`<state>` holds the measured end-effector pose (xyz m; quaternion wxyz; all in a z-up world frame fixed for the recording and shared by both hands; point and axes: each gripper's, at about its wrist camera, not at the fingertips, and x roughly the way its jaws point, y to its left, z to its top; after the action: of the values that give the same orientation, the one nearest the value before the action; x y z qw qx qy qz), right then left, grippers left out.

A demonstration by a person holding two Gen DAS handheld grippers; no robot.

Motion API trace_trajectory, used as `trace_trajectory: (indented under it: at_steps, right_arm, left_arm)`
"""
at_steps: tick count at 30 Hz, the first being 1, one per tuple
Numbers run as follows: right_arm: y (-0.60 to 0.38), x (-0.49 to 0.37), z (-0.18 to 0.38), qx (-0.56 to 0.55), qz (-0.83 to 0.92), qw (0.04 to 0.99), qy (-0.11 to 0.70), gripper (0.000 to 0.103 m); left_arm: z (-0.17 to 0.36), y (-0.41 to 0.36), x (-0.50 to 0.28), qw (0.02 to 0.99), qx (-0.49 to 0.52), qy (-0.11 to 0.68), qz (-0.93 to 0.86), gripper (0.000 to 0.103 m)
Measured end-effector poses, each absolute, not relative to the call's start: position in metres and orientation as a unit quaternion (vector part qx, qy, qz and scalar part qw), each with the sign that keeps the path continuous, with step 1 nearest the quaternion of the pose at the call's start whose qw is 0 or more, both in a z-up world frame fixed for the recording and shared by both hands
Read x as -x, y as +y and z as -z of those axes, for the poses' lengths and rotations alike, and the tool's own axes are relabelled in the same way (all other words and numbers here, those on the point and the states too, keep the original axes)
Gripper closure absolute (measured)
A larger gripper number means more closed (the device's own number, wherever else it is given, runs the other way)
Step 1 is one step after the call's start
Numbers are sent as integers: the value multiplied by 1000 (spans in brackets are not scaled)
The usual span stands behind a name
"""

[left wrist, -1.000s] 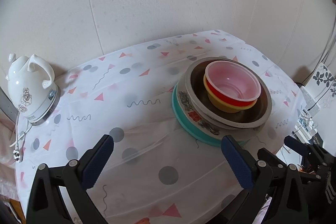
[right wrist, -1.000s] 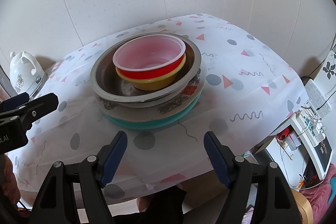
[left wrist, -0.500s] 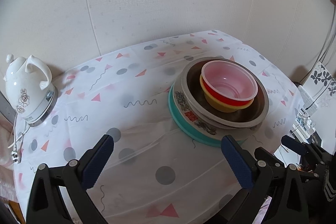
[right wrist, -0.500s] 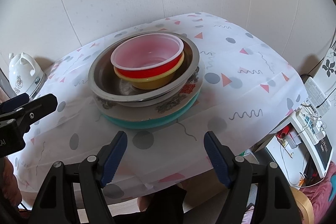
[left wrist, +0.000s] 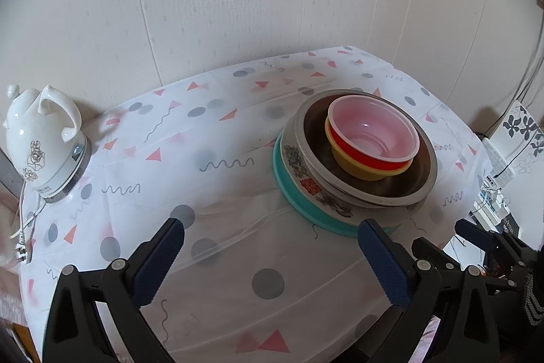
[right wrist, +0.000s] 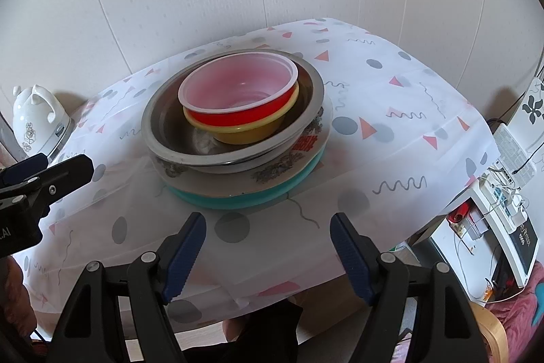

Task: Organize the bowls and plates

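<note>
Left hand-held gripper point(left wrist: 268, 257) and right hand-held gripper point(right wrist: 267, 249) both gape apart, gripping nothing; bowls point(right wrist: 238, 97) nest on stacked plates point(right wrist: 244, 193) toward the surface's point(right wrist: 391, 131) right edge; kettle point(left wrist: 42, 138) at its left edge.

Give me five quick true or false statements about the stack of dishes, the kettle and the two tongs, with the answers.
1. The red bowl sits inside the yellow bowl. True.
2. The right tongs grip the red bowl. False: they are open, short of the stack.
3. The teal plate is at the bottom of the stack. True.
4. The white kettle stands on the steel bowl. False: it stands apart on the tablecloth.
5. The left tongs hold a plate. False: they are open and hold nothing.
</note>
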<state>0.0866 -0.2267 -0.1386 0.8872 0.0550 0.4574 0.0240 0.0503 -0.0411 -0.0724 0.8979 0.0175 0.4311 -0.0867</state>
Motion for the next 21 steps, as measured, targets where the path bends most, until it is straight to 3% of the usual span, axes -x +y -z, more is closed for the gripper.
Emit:
trace_trajectory:
  at_steps: [21]
  right_arm:
    - [-227, -89, 140, -56, -21, 885, 463, 26]
  left_arm:
    - [78, -41, -57, 894, -11, 440, 89, 3]
